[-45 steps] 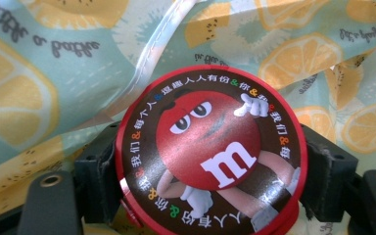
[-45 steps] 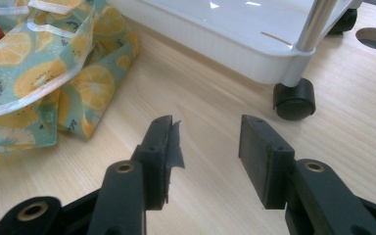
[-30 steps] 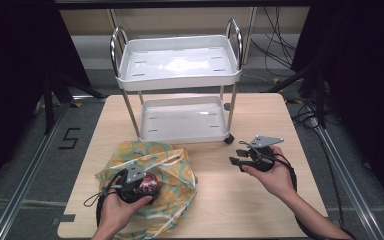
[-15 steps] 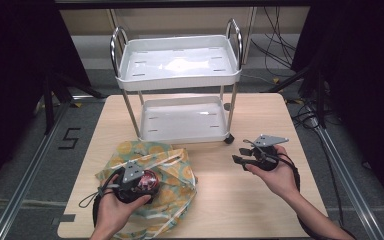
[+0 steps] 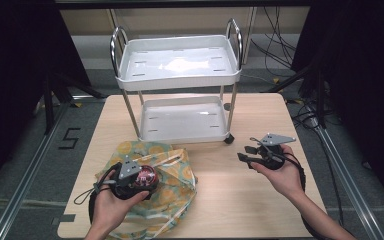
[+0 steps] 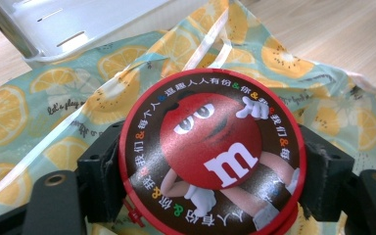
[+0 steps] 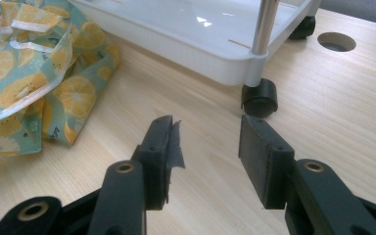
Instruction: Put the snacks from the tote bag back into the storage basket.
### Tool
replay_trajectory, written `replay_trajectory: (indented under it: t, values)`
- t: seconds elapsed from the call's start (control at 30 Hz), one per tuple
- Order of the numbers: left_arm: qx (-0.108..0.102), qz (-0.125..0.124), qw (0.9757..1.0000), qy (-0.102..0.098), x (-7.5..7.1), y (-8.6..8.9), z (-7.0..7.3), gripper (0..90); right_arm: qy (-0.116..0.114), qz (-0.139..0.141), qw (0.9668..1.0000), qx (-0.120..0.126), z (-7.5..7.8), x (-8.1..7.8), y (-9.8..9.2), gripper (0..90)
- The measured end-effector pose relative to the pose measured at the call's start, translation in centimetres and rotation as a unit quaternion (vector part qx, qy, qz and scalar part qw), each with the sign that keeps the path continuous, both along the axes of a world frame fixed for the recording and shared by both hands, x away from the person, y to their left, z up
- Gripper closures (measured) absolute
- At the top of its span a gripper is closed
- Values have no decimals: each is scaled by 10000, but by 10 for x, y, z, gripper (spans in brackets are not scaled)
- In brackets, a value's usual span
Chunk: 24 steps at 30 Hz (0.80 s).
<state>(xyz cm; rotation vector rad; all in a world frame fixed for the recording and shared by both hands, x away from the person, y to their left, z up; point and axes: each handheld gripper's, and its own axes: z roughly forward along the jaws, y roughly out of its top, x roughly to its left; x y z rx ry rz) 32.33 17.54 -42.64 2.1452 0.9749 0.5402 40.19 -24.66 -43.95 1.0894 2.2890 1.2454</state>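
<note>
My left gripper [image 5: 141, 178] is shut on a round red candy tin [image 6: 210, 152] with a cartoon face on its lid; both jaws press on its sides. It hangs just above a lemon-print bag [image 5: 172, 172] that lies rumpled on the table's front left. The bag [image 6: 39, 107] spreads behind the tin in the left gripper view. My right gripper [image 5: 246, 153] is open over bare wood at the right, nothing between its jaws. In the right gripper view, my right gripper [image 7: 206, 147] points toward the cart's wheel [image 7: 259, 97].
A white two-shelf cart [image 5: 180, 80] with chrome posts stands at the table's far middle; both shelves look bare. Its lower tray [image 7: 186, 39] is close ahead of the right gripper. A round hole [image 7: 336, 41] is in the tabletop. Dark floor and cables surround the table.
The left hand has lifted the tin slightly above the bag. The right hand has stayed almost where it was.
</note>
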Motion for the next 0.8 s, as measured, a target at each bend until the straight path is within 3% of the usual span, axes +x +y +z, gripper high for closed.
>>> replay_trajectory:
  t: [0.1, 0.13, 0.17, 0.23, 0.27, 0.3, 0.37, 0.57, 0.67, 0.7, 0.8]
  values:
    - [10, -18, 10000, -76, 3, 1, 0, 255, 38, 34, 10000, -28, 0, -1, -2, 576]
    - [9, -42, 10000, -73, 3, 2, 1, 256, -73, 91, 9998, -135, 0, 0, -4, 576]
    - [-23, -32, 10000, -75, 3, 1, 1, 255, 44, 58, 10000, -59, -1, -1, -3, 576]
    - [-31, -10, 10000, -51, 3, 2, 4, 256, 37, 28, 10000, -48, -1, -3, -3, 576]
    - [41, -45, 9999, -89, 3, 2, 6, 255, -119, 81, 9998, -128, -1, -1, -5, 576]
    - [-90, -57, 9998, -168, 3, 2, 6, 255, 7, 37, 10000, -47, -1, -3, -3, 576]
    - [-77, -55, 9998, -152, 4, 3, 9, 255, 41, -2, 10000, -19, -1, -5, -3, 576]
    - [-79, -117, 9996, -256, 6, 6, 14, 255, -9, -6, 10000, -86, 1, -5, -5, 576]
    - [-214, -22, 9995, -223, 6, 5, 15, 255, -31, -35, 10000, -55, 1, -5, -5, 576]
    - [-57, -100, 9995, -292, 7, 7, 17, 256, -93, -13, 9999, -87, 0, -5, -6, 576]
    - [-109, -80, 9995, -275, 8, 6, 18, 255, -22, 13, 10000, -80, 0, -6, -6, 576]
